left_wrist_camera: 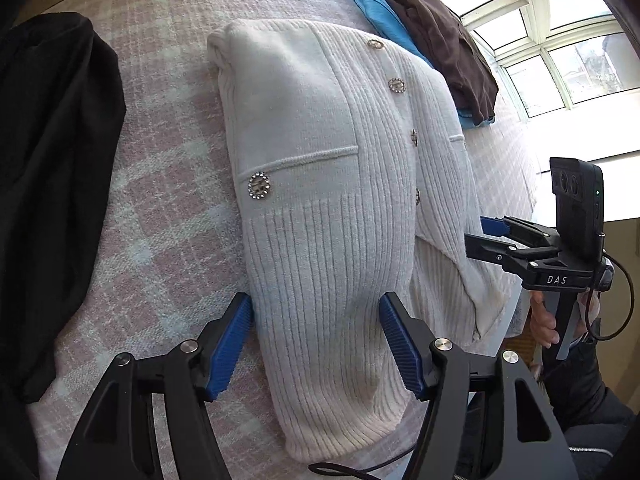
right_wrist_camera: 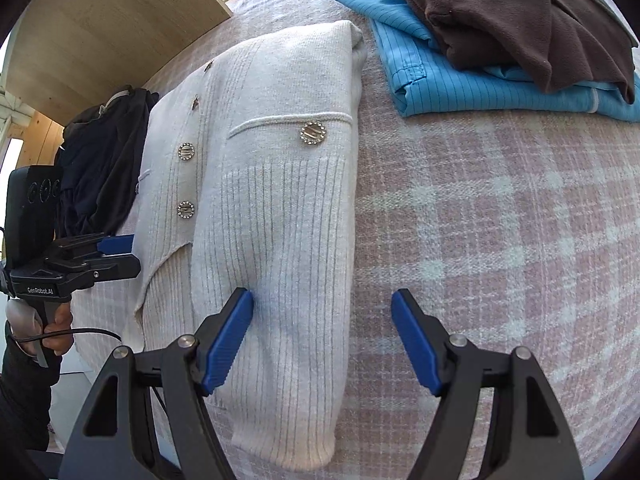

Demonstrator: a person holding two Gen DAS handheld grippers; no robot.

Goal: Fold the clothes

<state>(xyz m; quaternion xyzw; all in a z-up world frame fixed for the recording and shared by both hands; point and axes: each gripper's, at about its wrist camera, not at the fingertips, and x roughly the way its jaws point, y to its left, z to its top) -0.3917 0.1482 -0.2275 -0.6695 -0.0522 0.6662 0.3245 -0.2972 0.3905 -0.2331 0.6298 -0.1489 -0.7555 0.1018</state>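
A cream ribbed cardigan point(left_wrist_camera: 320, 160) with jewelled buttons lies folded into a long narrow shape on the pink plaid bed cover point(left_wrist_camera: 168, 152). My left gripper point(left_wrist_camera: 316, 308) is open just above the cardigan's near end, its blue fingers straddling the left half of the knit. In the right wrist view the same cardigan point(right_wrist_camera: 272, 184) stretches away from me. My right gripper point(right_wrist_camera: 323, 300) is open over its right edge, with one pad above the knit and the other over the bed cover point(right_wrist_camera: 500, 220). Neither gripper holds any cloth.
A black garment point(left_wrist_camera: 52, 160) lies heaped to the left of the cardigan. A folded blue shirt point(right_wrist_camera: 440, 76) with a brown garment point(right_wrist_camera: 520, 12) on top sits at the far right. A window point(left_wrist_camera: 560, 40) is beyond. The bed's near edge is by the person's hand point(left_wrist_camera: 544, 320).
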